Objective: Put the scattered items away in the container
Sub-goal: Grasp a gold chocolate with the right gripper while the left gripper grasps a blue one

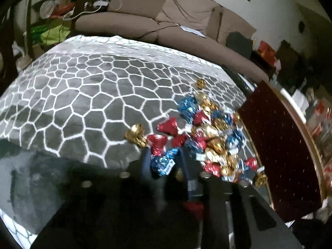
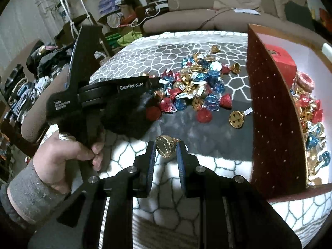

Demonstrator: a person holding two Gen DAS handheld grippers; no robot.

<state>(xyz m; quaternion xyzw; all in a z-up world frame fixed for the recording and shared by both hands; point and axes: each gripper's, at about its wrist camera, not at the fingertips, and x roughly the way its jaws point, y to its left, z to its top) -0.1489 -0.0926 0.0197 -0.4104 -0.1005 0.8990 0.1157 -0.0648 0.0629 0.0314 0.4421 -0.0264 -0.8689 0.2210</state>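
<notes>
A heap of red, blue and gold foil-wrapped candies (image 2: 195, 85) lies on a grey honeycomb-patterned blanket (image 2: 132, 151). The heap also shows in the left wrist view (image 1: 209, 137). A dark red box (image 2: 269, 108) with a white inside stands at the right and holds several candies (image 2: 311, 120). My right gripper (image 2: 165, 148) is shut on a gold candy (image 2: 166, 146) near the blanket's front, left of the box. My left gripper (image 1: 164, 164) is low at the heap's near edge, with a blue candy (image 1: 164, 162) between its fingers. Its body (image 2: 116, 99) shows in the right wrist view.
A red carton (image 2: 280, 59) lies inside the box at the back. The box's outer wall (image 1: 284, 151) stands right of the heap. A beige sofa (image 1: 166, 25) lies behind the blanket. Clutter and clothes (image 2: 37, 78) fill the left side.
</notes>
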